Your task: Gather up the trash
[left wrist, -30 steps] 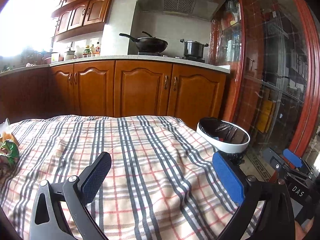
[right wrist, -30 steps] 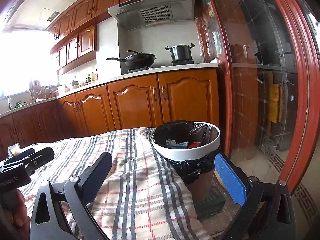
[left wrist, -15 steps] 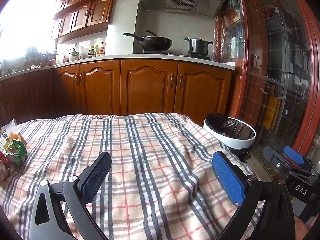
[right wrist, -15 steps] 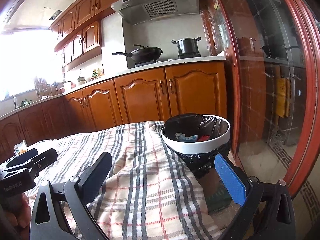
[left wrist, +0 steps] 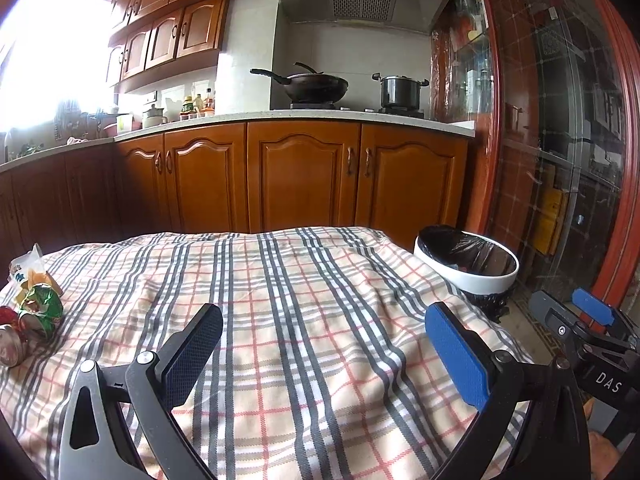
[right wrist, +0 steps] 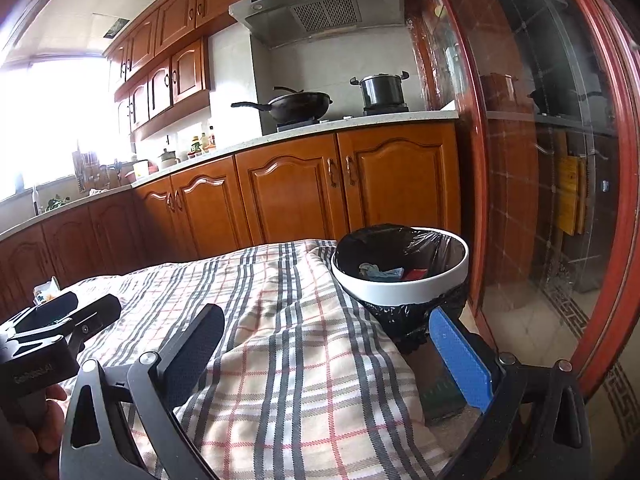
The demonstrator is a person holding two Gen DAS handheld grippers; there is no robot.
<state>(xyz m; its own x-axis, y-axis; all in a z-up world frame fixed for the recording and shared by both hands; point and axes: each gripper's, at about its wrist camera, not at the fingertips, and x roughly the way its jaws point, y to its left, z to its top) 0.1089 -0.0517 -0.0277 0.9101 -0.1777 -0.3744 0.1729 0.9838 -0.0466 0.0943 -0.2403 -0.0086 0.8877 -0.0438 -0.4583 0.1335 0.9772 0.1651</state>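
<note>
One white bin (right wrist: 400, 290) is standing far right; two wrappers (left wrist: 38, 304) and one can (left wrist: 10, 346) are lying left.

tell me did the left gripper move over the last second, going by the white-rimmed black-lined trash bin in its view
Yes. The left gripper has turned to its left: the white-rimmed black-lined trash bin has slid rightward in its view, and the crumpled green wrapper sits further into frame.

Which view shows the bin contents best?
Right wrist. It looks down into the trash bin, showing the black liner and some trash inside: bluish crumpled pieces and something red. In the left wrist view the bin sits farther right at a flatter angle; mostly glare on the liner shows and the contents are barely visible.
</note>
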